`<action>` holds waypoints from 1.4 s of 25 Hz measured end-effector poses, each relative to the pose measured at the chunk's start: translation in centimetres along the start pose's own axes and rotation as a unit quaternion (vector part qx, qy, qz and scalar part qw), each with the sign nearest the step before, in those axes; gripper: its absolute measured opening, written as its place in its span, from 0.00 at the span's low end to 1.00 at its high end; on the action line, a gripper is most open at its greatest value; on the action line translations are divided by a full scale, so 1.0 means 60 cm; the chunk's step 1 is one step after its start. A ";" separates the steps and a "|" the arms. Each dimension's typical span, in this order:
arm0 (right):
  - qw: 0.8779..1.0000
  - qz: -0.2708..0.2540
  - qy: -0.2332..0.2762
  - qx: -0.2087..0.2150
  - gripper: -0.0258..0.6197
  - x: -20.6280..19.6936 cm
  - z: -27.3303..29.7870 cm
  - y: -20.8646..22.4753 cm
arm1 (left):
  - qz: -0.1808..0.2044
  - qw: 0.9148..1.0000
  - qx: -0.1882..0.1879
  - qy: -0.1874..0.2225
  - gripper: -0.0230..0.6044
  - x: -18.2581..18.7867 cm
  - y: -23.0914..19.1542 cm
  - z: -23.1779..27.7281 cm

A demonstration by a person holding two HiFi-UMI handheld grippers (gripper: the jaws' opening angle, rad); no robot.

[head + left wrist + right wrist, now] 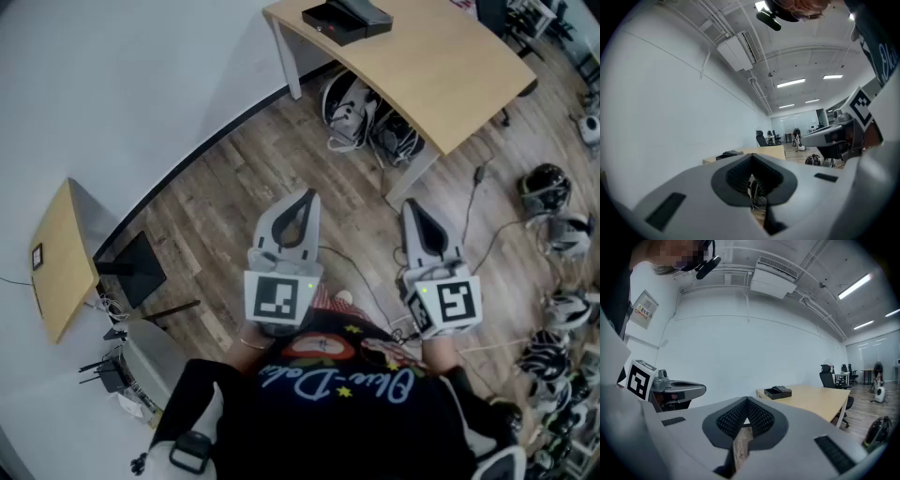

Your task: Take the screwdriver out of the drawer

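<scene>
At the far left of the head view stands a small wooden side table point(64, 246) against the white wall, with a small square black-and-white label point(37, 255) on its top, its print too small to read. A flat black panel point(136, 270) stands just beside it on the wood plank floor point(216, 202). The left gripper point(307, 199) is held out over the floor. Its jaws are pressed together at the tips with nothing between them, and cables show through the gap behind the tips in its own view. Its marker cube point(278, 298) bears a black-and-white square pattern. The person's black shirt point(337, 412) carries pale blue cursive writing that cannot be read with certainty. Farther off, a curved tabletop point(441, 66) carries an open black box point(345, 19) near its wall end, and its contents cannot be made out. Under the tabletop lies a tangle of cables and white gear point(356, 117). The right gripper point(412, 211) has its jaws closed on each other too, and it is empty. Black and white helmets point(547, 187) lie on the floor at the far right, with loose cords point(480, 178) near them. No view shows the screwdriver or a drawer, so the screwdriver's place cannot be told.
</scene>
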State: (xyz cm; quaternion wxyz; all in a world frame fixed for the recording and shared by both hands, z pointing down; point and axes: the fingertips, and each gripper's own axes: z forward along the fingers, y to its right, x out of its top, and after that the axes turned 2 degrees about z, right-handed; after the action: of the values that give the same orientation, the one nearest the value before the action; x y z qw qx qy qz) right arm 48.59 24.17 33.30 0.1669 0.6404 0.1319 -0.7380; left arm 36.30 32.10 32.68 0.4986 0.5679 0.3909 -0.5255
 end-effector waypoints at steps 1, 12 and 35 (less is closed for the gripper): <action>1.000 0.005 -0.003 -0.006 0.04 -0.002 -0.004 0.004 | -0.002 1.000 0.002 0.002 0.04 0.001 0.003 -0.002; 1.000 0.011 0.003 -0.002 0.04 -0.002 0.008 0.013 | -0.016 0.999 0.036 -0.003 0.04 -0.002 -0.024 -0.018; 1.000 0.025 -0.009 -0.016 0.04 0.056 0.351 0.067 | -0.017 1.000 -0.011 0.010 0.04 -0.029 -0.269 0.268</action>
State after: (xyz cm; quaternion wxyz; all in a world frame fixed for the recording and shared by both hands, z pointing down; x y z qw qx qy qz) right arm 30.90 11.64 33.11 0.1963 0.6343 0.1262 -0.7370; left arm 17.09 19.74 32.70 0.4919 0.5609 0.4112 -0.5238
